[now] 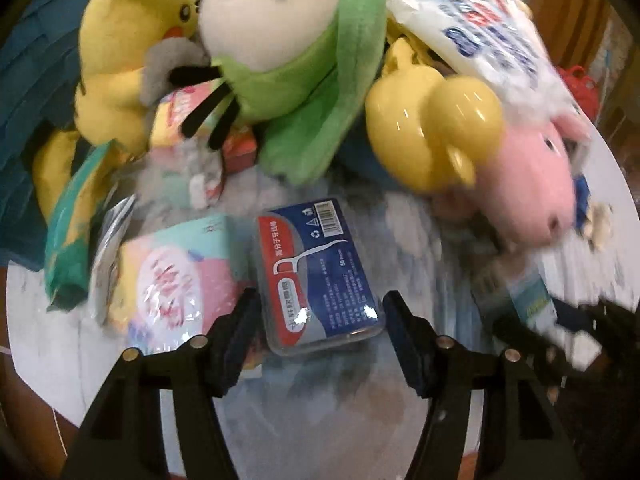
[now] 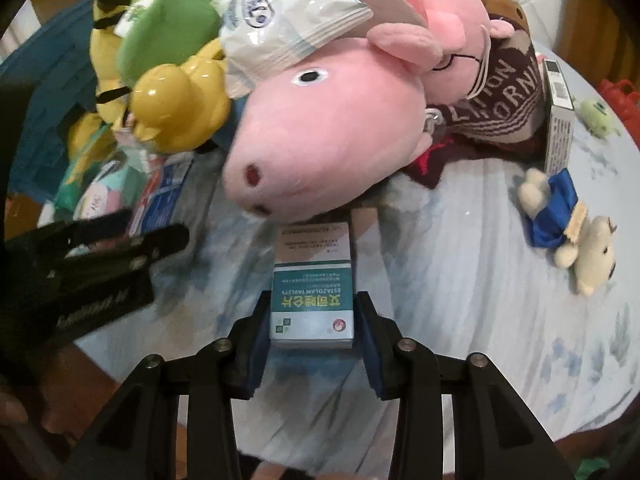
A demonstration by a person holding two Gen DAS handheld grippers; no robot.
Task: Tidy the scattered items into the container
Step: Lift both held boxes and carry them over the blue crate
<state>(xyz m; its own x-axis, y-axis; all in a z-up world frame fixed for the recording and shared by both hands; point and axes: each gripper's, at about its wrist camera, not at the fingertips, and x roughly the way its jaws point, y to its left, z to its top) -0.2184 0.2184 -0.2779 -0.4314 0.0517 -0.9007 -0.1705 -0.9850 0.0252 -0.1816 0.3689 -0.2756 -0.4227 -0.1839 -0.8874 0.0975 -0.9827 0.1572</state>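
Teal tablet box clamped by right hand-held gripper; left hand-held gripper parted, straddling floss box.

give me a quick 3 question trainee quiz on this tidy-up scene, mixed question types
1. True or false: the right gripper is clamped on a teal and white tablet box.
2. What lies between the left gripper fingers? A) floss pick case B) yellow duck C) pink pig plush
3. Fill in: a white wipes pack rests on top of the pink ____ plush.

Key: 1 true; 2 A, the floss pick case, pads not yet pressing; 3 pig.
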